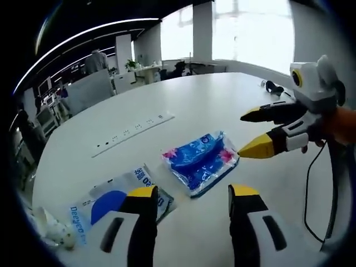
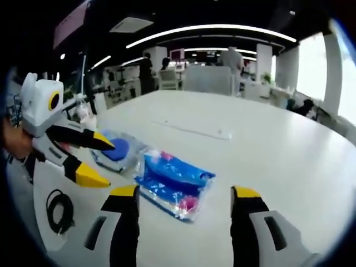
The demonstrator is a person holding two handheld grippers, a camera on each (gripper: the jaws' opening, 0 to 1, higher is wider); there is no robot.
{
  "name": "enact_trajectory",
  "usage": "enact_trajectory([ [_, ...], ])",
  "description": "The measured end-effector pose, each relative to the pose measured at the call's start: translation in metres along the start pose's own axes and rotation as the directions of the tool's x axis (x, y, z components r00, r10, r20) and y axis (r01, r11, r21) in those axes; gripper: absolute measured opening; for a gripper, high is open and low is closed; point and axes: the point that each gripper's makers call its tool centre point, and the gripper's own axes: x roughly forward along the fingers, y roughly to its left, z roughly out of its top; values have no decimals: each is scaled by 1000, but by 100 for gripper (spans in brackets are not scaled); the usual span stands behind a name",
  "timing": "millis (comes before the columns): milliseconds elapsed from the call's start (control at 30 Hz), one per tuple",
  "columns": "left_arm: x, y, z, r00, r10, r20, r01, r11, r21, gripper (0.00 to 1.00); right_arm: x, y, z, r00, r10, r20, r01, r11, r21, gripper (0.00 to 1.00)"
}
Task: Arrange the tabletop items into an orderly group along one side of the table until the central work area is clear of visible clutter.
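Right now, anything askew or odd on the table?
Nothing damaged or spilled. The blue packet and the white-blue packet lie skewed mid-table, not along an edge. A black cable sits coiled near the edge.

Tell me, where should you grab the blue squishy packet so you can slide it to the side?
Probably by a thin sealed edge. The blue packet lies flat on the white table, puffy in the middle, so its flat rim suits the jaws better. The right hand-held gripper is open with the near edge just ahead, so come in low from that side.
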Motion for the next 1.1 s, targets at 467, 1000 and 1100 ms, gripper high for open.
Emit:
enact_trajectory([
  [467,-10,1,-3,999,-28,23,29,999,-27,93,-6,3,8,1000,5,18,-5,1000,11,81],
  [1000,-27,12,-4,999,-10,37,10,1000,-21,99,-13,7,11,999,0,32,0,1000,16,96],
  [1100,-31,13,-2,999,-14,46,15,1000,-19,99,-15,8,11,999,3,33,-3,1000,11,96],
])
